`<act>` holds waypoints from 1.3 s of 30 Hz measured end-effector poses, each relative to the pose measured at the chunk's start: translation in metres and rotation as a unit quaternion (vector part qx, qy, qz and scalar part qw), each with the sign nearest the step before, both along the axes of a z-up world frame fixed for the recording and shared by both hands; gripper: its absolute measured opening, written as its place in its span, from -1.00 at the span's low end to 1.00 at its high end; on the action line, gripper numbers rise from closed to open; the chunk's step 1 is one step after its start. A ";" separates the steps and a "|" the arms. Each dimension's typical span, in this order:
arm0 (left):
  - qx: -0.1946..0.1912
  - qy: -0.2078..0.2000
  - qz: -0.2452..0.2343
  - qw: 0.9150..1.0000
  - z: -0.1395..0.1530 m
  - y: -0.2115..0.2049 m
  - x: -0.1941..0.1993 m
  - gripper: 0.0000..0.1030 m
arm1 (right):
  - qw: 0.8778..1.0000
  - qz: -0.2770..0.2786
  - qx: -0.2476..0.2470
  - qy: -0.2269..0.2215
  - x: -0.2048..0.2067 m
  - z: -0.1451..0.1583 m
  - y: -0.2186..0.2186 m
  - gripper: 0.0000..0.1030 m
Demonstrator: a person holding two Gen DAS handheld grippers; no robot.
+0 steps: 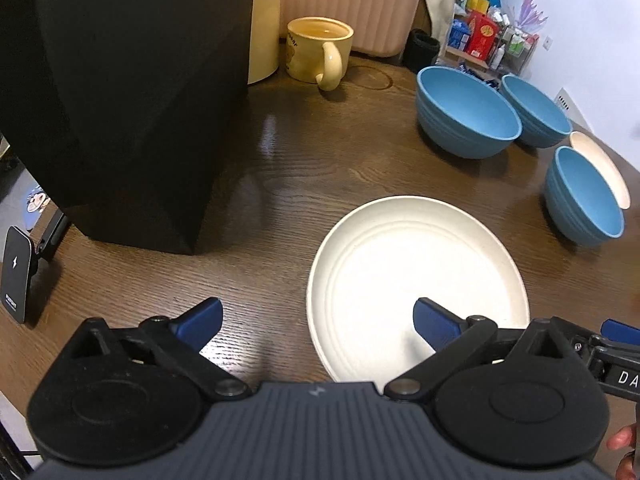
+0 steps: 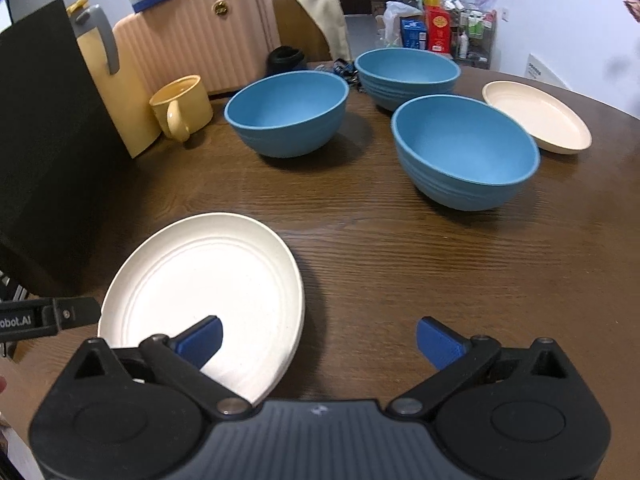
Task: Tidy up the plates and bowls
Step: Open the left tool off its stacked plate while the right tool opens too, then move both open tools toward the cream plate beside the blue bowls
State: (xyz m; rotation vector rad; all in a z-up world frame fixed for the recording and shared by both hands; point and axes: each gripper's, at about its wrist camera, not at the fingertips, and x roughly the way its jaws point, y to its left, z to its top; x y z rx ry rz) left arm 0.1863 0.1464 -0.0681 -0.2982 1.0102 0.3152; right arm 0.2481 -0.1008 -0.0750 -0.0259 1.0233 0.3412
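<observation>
**Two wide-open grippers above a white plate on a wooden counter**

Two hand-held grippers hang over a dark wooden counter [image 2: 400, 248], both angled downward. The left gripper [image 1: 318, 320] has its jaws spread as wide as they go, with nothing between them; its right blue fingertip sits over the near white plate [image 1: 416, 276], its left one over bare wood. The right gripper [image 2: 318, 340] is likewise fully spread and holds nothing; its left fingertip sits over the same plate, seen in the right wrist view at 8 o'clock, and its right fingertip over bare wood. Neither gripper presses on the plate, which lies flat on the counter.

Three blue bowls stand upright farther back. In the right wrist view the nearest bowl [image 2: 466, 152] is at 1 o'clock, the left bowl [image 2: 286, 114] at 12 o'clock, and the far bowl [image 2: 408, 74] behind and between them. A second cream plate [image 2: 538, 116] lies at 2 o'clock, just beside the nearest bowl.

At 10 o'clock stand a yellow mug [image 2: 182, 106], a cream jug with a grey handle [image 2: 100, 64], and a tall black box [image 2: 52, 152]. A pink ribbed suitcase [image 2: 200, 36] stands behind the counter.
</observation>
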 end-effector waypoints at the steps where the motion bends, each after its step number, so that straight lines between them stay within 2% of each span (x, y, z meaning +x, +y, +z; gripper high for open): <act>1: -0.001 -0.003 -0.003 1.000 0.002 -0.001 -0.001 1.00 | 1.000 -0.004 0.002 -0.002 -0.002 0.002 -0.003 1.00; 11: 0.001 -0.016 -0.044 0.999 0.016 -0.023 0.004 1.00 | 0.998 -0.052 0.012 -0.017 -0.020 0.016 -0.034 1.00; 22: 0.010 -0.024 -0.094 0.995 0.026 -0.058 0.013 1.00 | 0.993 -0.116 0.013 -0.020 -0.031 0.018 -0.076 1.00; 39: 0.022 -0.049 -0.145 0.988 0.049 -0.103 0.030 1.00 | 0.986 -0.164 0.014 -0.034 -0.029 0.034 -0.111 1.00</act>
